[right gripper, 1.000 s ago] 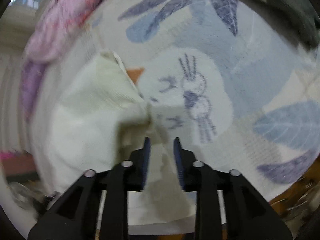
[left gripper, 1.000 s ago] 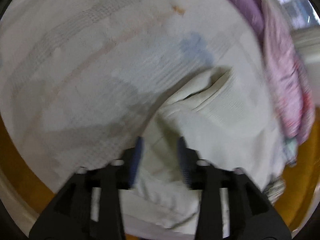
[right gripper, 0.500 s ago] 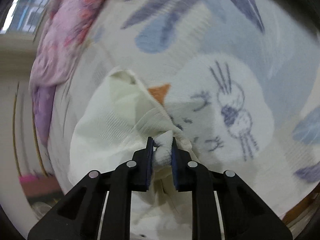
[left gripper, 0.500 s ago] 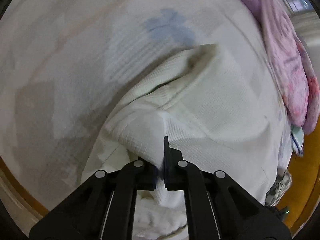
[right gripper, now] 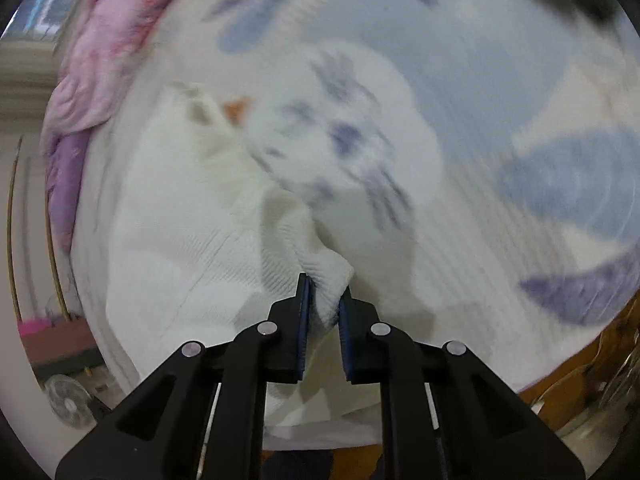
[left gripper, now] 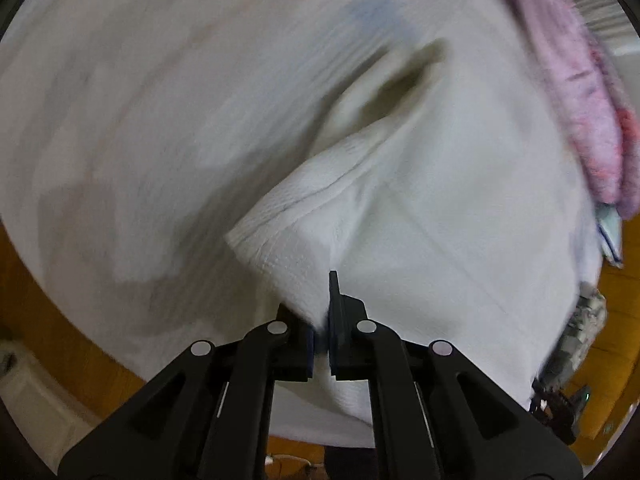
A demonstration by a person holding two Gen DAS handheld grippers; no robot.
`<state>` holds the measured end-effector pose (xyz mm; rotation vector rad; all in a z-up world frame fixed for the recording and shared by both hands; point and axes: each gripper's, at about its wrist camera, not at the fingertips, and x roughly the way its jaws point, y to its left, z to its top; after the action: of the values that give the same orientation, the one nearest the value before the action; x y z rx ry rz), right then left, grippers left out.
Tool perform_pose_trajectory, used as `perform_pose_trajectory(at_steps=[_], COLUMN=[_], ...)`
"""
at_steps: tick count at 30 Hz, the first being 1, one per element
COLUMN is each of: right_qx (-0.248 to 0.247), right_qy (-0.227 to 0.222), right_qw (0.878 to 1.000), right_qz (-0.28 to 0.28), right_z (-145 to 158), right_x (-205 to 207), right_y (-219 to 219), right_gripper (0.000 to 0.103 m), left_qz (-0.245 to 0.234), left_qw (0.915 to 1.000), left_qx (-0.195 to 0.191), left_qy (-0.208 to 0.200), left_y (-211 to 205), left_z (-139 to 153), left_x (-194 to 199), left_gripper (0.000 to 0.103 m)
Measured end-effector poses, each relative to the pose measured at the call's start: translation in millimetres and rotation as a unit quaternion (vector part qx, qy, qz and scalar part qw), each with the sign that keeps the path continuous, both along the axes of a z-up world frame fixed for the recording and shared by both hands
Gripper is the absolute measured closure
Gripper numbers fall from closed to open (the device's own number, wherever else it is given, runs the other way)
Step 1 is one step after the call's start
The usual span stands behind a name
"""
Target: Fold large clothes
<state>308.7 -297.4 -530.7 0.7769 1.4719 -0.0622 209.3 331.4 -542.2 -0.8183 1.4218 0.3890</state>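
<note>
Left gripper (left gripper: 320, 320) clamped tight on a corner of the cream-white waffle-knit garment (left gripper: 420, 220). Right gripper (right gripper: 325, 304) pinching a bunched fold of the same garment (right gripper: 192, 240), jaws narrow with cloth between. Garment lies on the white bedsheet with blue leaf and rabbit print (right gripper: 520, 120). Crumpled pink-purple fleece blanket (left gripper: 572, 92) just beyond its far edge. Frames blurred.
</note>
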Motion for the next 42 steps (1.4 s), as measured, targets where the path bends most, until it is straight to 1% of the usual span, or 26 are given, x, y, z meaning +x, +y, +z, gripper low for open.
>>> perform_pose_trajectory(at_steps=[1,2,4,5,6,7,9,10,11,12,13,15,16,18,20,21,22,24,26,29,31,33,34,35,38,42], right_qx=[-0.006,-0.022,-0.032,-0.035,-0.044,-0.054,-0.072,-0.092,-0.114,-0.145,-0.163,-0.182,-0.185,-0.173,-0.141,-0.116,-0.104,-0.093,-0.082,-0.069,-0.081,-0.111,-0.112,-0.107,-0.107,-0.101], right_qy=[0.005,0.006,0.007,0.014,0.024,0.031,0.031,0.035,0.038,0.043,0.038,0.007,-0.010,-0.065,-0.109,-0.135,-0.147,-0.164,-0.171,-0.158,-0.142,-0.115,-0.104,-0.103,-0.098,-0.044], right_qw=[1.000,1.000,0.999,0.999,0.998,0.997,0.995,0.993,0.990,0.984,0.981,0.976,0.974,0.967,0.960,0.955,0.950,0.936,0.926,0.927,0.928,0.928,0.931,0.937,0.944,0.961], right_qz=[-0.005,0.001,0.019,0.028,0.040,0.047,0.063,0.069,0.076,0.091,0.100,0.118,0.133,0.175,0.215,0.238,0.254,0.296,0.328,0.333,0.335,0.337,0.332,0.317,0.295,0.254], right_z=[-4.9,-6.8,-6.6,-5.4,-4.5,-3.1,9.5,17.7,23.7,32.3,40.4,61.2,69.3,86.7,94.6,96.2,96.3,89.5,72.3,49.4,26.0,0.8,-11.5,-20.1,-19.0,-15.6], right_x=[-3.1,-3.8,-1.3,2.3,6.8,8.8,15.7,18.6,23.0,27.3,29.6,35.7,40.3,54.0,74.2,86.2,93.2,113.2,131.0,140.3,148.7,160.4,161.4,162.2,159.8,132.3], right_y=[-1.2,0.5,6.1,9.0,11.7,14.5,17.1,18.1,19.3,20.2,22.3,32.4,42.3,77.8,126.3,158.0,177.3,229.1,278.3,314.2,332.2,348.1,348.0,345.5,341.3,329.7], right_gripper=[0.091,0.091,0.090,0.086,0.084,0.082,0.079,0.070,0.056,0.049,0.048,0.048,0.049,0.060,0.084,0.092,0.100,0.100,0.102,0.102,0.102,0.102,0.102,0.103,0.102,0.103], left_qz=[0.004,0.000,-0.015,-0.020,-0.023,-0.024,-0.027,-0.026,-0.026,-0.025,-0.023,-0.017,-0.015,-0.013,-0.009,-0.004,-0.005,-0.011,-0.013,-0.015,-0.025,-0.031,-0.031,-0.031,-0.039,-0.051], left_qw=[1.0000,1.0000,0.9998,0.9996,0.9995,0.9996,0.9995,0.9992,0.9990,0.9990,0.9991,0.9990,0.9987,0.9981,0.9983,0.9985,0.9985,0.9987,0.9991,0.9996,0.9997,0.9995,0.9995,0.9995,0.9991,0.9982], left_qx=[0.001,0.004,0.014,0.019,0.020,0.017,0.016,0.029,0.033,0.032,0.031,0.035,0.039,0.047,0.048,0.048,0.049,0.047,0.039,0.020,0.008,0.002,-0.001,-0.006,-0.016,-0.029], left_qy=[0.002,0.005,0.008,0.010,0.008,0.007,0.001,-0.006,-0.016,-0.017,-0.016,-0.024,-0.029,-0.036,-0.030,-0.025,-0.023,-0.017,-0.013,-0.010,-0.003,-0.003,-0.006,-0.009,-0.009,-0.009], left_y=[-0.5,-2.3,-6.1,-7.2,-7.4,-5.8,-5.0,-3.7,-2.4,0.2,2.8,8.4,8.5,9.9,12.8,14.9,15.5,15.7,18.8,20.4,17.2,18.4,19.3,21.0,25.2,28.6], left_z=[-5.2,-9.3,-9.6,-8.1,-4.5,-2.3,7.0,14.5,21.1,24.2,25.4,30.4,31.4,29.4,23.8,17.1,14.8,4.4,-2.2,-12.0,-20.0,-26.8,-28.4,-30.3,-34.0,-38.3], left_x=[-1.9,-2.0,2.1,4.4,6.4,7.2,6.7,4.5,1.5,-0.2,-1.8,-5.4,-7.5,-8.1,-7.9,-7.8,-7.9,-4.6,-7.0,-8.7,-6.1,-5.7,-6.3,-6.8,-6.3,-2.9], left_gripper=[0.099,0.099,0.097,0.094,0.084,0.077,0.040,0.037,0.036,0.034,0.031,0.029,0.028,0.027,0.027,0.027,0.027,0.027,0.027,0.027,0.026,0.024,0.023,0.022,0.021,0.021])
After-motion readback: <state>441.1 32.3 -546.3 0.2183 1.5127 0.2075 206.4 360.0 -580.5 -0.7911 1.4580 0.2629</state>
